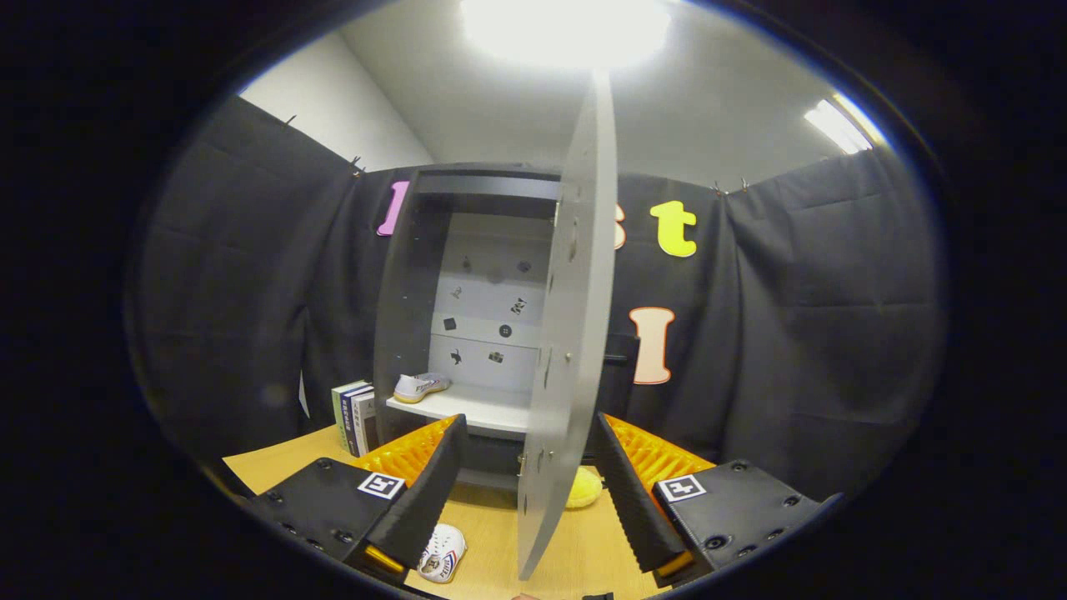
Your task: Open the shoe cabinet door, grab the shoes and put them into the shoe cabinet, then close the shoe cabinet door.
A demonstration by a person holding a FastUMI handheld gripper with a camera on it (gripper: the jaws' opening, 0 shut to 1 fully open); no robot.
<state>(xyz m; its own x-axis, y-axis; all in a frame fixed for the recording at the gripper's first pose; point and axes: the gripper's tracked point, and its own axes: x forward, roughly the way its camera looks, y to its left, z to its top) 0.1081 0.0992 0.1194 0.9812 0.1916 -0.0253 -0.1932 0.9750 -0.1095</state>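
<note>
The gripper point(527, 467) is spread wide with nothing held; the free edge of the open cabinet door point(571, 333) is seen edge-on between the fingers, touched by neither. One shoe point(421, 387) is already set at the left end of the cabinet's shelf point(467, 408), while a second shoe point(440, 554) is left on the table point(267, 462) near its front edge, below the left finger. If the door were pushed shut now, that shoe would probably be stranded outside, and the yellow object point(583, 492) behind the door could be struck
</note>
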